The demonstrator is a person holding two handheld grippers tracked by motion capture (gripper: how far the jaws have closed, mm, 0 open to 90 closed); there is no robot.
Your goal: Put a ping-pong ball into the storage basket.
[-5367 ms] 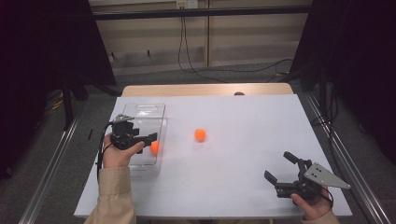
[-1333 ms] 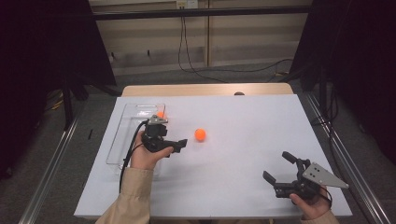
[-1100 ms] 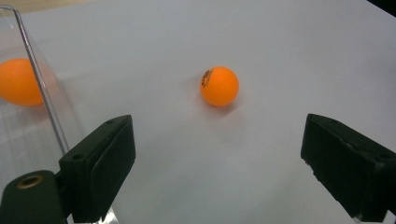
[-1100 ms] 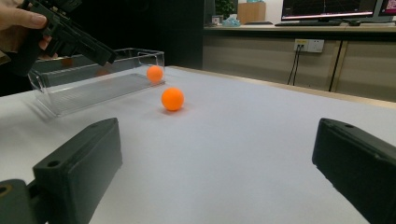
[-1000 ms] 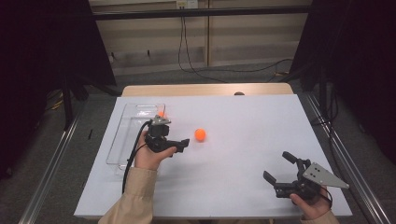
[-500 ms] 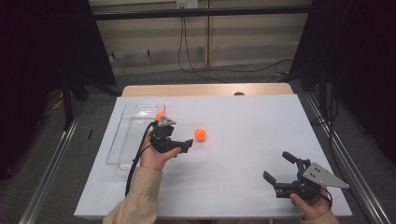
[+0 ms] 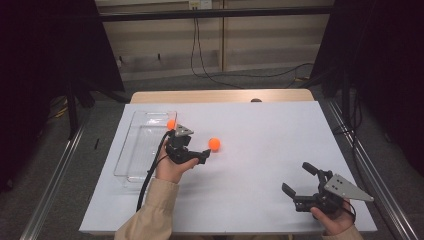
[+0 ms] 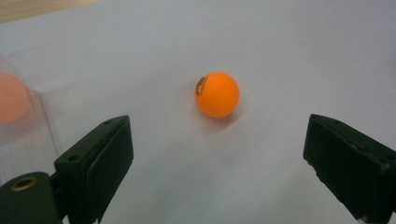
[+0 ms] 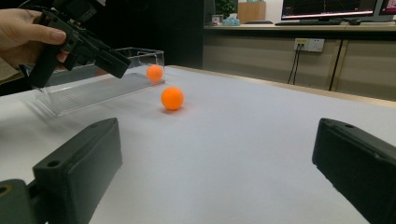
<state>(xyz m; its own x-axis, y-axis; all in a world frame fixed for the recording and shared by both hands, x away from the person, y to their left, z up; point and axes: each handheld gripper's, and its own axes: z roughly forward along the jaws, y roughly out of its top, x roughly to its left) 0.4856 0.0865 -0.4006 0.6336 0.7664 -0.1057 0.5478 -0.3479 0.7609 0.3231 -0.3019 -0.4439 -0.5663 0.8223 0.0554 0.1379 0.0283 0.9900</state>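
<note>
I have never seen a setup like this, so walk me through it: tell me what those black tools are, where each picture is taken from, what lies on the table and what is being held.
A person sits at a white table and holds a hand tool with two black jaws in each hand. The left gripper and the right gripper both stand open, and neither holds anything.

One picture comes from a fixed camera above, looking down on the table. The other two come from small cameras riding on the grippers, looking out between their own jaws.

On the table lies a loose orange ball, just ahead of the left gripper's jaws and untouched. Beside it stands a clear plastic tray with a second orange ball inside, at its far end.
</note>
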